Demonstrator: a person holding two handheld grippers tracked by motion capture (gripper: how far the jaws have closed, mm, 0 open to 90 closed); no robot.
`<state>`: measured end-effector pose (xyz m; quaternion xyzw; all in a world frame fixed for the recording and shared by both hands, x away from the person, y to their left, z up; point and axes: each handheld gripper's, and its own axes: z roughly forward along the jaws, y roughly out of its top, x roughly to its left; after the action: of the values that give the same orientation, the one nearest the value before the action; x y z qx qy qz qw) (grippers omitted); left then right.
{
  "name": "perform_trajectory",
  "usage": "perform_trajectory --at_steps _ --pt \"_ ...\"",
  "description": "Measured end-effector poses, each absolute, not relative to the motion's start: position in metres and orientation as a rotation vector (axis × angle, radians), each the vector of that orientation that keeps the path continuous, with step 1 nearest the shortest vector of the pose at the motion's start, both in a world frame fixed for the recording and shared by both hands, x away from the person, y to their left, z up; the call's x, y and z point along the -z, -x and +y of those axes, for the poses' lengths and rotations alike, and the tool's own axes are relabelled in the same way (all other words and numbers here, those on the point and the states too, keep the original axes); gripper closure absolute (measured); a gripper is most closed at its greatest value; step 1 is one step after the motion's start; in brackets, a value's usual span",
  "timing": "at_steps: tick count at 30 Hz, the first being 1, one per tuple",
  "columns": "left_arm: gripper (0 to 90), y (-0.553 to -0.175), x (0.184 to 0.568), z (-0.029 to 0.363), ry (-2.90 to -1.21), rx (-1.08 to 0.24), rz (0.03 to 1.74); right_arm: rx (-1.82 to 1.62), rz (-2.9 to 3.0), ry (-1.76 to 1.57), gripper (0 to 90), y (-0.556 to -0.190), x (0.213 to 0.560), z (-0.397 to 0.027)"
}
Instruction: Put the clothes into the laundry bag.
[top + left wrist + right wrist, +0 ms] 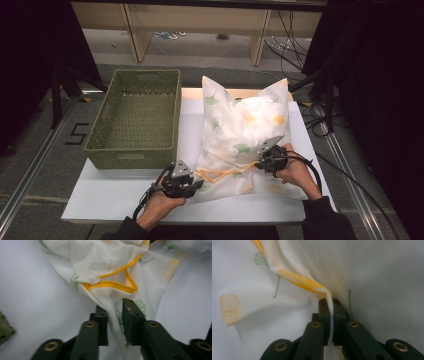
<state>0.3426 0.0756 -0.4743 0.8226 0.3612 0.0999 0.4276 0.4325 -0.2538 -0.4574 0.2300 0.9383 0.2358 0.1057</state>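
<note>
Between both hand-held grippers [227, 172], mesh laundry bag [245, 130].

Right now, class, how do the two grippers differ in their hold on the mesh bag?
The right gripper is shut flat on a fold of the mesh bag; the left gripper has a gap between its jaws, the fabric hanging loosely there. The left sits at the yellow-trimmed opening, the right farther up the side. Both have the same black jaws.

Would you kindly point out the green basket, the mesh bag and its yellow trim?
green basket [131, 160], high view, near wall.
mesh bag [235, 131], high view, upper face.
yellow trim [110, 285], left gripper view, lower strip.
</note>
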Motion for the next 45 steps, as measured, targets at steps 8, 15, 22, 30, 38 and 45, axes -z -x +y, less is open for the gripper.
perform_trajectory --at_steps 8,15,22,30,38,45 --pt "61.5 -0.362 0.476 0.086 -1.986 -0.198 0.993 -0.767 2.733 -0.71 69.0 -0.424 0.444 -0.254" --pt "60.1 -0.365 0.472 0.094 -1.985 -0.188 0.975 -0.891 2.67 -0.666 54.7 -0.407 0.413 -0.249" --pt "66.6 -0.361 0.469 0.088 -2.01 -0.229 0.93 -0.922 2.696 -0.561 51.8 -0.396 0.42 -0.216" --pt "79.5 -0.36 0.463 0.086 -1.973 -0.273 0.923 -0.961 2.722 -0.467 57.3 -0.388 0.434 -0.186" --pt "83.3 -0.353 0.457 0.072 -2.028 -0.325 0.819 -0.999 2.748 -0.354 63.2 -0.382 0.444 -0.16" --pt "83.2 -0.351 0.455 0.069 -2.052 -0.34 0.782 -0.969 2.673 -0.332 68.6 -0.387 0.453 -0.142"
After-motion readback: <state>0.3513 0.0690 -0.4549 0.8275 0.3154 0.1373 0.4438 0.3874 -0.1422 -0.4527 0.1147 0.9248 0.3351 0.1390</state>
